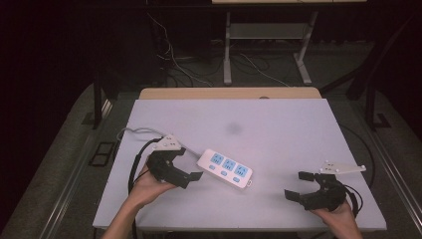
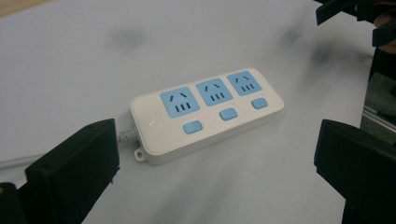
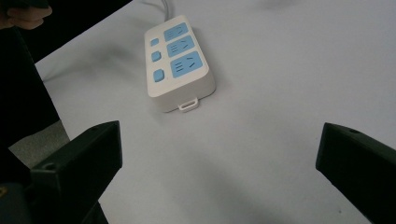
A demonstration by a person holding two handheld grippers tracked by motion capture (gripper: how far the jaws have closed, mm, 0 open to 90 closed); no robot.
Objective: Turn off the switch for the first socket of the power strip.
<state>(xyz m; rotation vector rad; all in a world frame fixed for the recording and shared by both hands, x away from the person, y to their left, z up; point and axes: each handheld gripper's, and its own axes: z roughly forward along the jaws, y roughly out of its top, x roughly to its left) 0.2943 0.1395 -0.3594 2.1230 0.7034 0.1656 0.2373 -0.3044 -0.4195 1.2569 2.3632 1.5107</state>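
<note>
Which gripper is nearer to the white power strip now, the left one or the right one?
Left. The left gripper is open right beside the cord end of the power strip, almost touching it. The right gripper is open too, but well apart from the strip's other end.

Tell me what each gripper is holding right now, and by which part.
Nothing is held. The left gripper and right gripper are both open and empty; the power strip lies untouched on the table.

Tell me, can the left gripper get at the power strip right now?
Probably yes. The left gripper is open beside the power strip, with bare table between its jaws and the strip.
</note>
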